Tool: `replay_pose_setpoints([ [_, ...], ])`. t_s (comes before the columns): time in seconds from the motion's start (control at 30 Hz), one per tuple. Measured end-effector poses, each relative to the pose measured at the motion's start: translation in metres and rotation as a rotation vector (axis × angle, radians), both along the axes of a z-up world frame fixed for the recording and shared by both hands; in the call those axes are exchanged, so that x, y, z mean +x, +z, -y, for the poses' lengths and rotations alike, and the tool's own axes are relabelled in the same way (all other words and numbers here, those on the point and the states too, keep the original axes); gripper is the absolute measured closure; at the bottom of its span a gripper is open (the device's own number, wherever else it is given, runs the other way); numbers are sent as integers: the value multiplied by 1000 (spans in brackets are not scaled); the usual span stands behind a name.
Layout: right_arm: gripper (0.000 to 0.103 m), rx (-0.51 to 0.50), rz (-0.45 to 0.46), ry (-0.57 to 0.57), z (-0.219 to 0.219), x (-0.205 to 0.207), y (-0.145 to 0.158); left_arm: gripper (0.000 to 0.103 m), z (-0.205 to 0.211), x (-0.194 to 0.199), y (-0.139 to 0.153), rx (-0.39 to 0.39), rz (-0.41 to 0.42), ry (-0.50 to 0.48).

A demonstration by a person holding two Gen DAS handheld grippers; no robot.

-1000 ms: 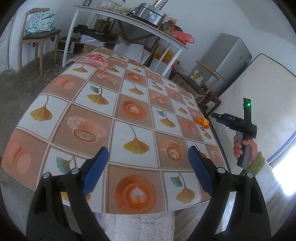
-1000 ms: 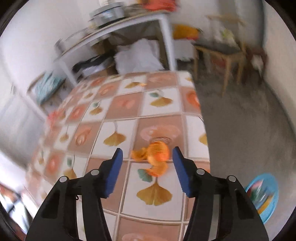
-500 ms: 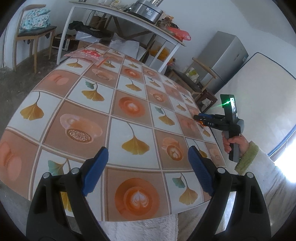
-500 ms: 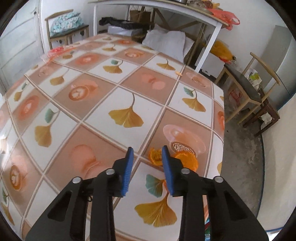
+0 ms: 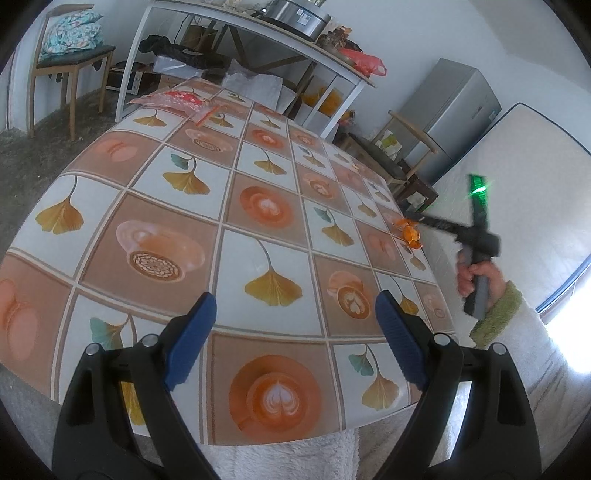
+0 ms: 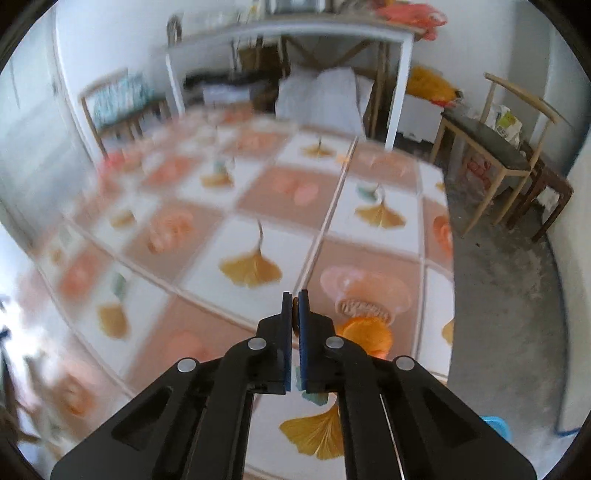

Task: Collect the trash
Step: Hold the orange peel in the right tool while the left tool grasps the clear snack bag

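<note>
Orange peel hangs just above the patterned tablecloth near its right edge, and my right gripper is shut on a strip of it. The left wrist view shows the same peel dangling from the right gripper, which a hand in a green cuff holds. My left gripper stands open over the near edge of the table with nothing between its fingers. A red and clear plastic wrapper and a thin orange strip lie at the table's far left end.
A white shelf table with a cooker stands behind the table. A wooden chair is at the far left, another chair at the right. A grey fridge and a mattress line the right wall. A blue bin sits on the floor.
The right gripper's jaws have closed from wide apart onto the orange peel. The left gripper has stayed open in place.
</note>
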State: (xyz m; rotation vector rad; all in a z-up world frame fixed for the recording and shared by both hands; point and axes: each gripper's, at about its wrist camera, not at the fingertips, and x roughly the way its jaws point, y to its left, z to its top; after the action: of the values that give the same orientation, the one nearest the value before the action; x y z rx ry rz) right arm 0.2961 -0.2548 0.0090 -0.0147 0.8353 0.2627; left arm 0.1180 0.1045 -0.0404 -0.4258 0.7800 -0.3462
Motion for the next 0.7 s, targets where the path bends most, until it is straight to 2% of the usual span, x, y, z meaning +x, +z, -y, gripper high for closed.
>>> replay_pose_setpoints([
  [0.13, 100, 61, 46, -36, 22, -8, 20, 19, 2, 3, -2, 0, -8, -3],
  [0.3, 100, 55, -14, -61, 31, 1, -6, 19, 6, 7, -5, 3, -22, -7],
  [0.5, 97, 159, -95, -49, 40, 8, -30, 19, 9, 7, -4, 21, -27, -6],
  [0.53, 94, 179, -96, -50, 43, 8, -29, 19, 9, 7, -3, 21, -27, -5],
  [0.6, 80, 246, -82, -51, 52, 5, -24, 19, 9, 8, -3, 21, -26, -5],
  [0.67, 61, 304, -61, -56, 62, 0, -18, 19, 10, 8, -3, 20, -27, -5],
  [0.7, 59, 334, -52, -60, 68, -2, -15, 19, 10, 9, -4, 19, -28, -5],
])
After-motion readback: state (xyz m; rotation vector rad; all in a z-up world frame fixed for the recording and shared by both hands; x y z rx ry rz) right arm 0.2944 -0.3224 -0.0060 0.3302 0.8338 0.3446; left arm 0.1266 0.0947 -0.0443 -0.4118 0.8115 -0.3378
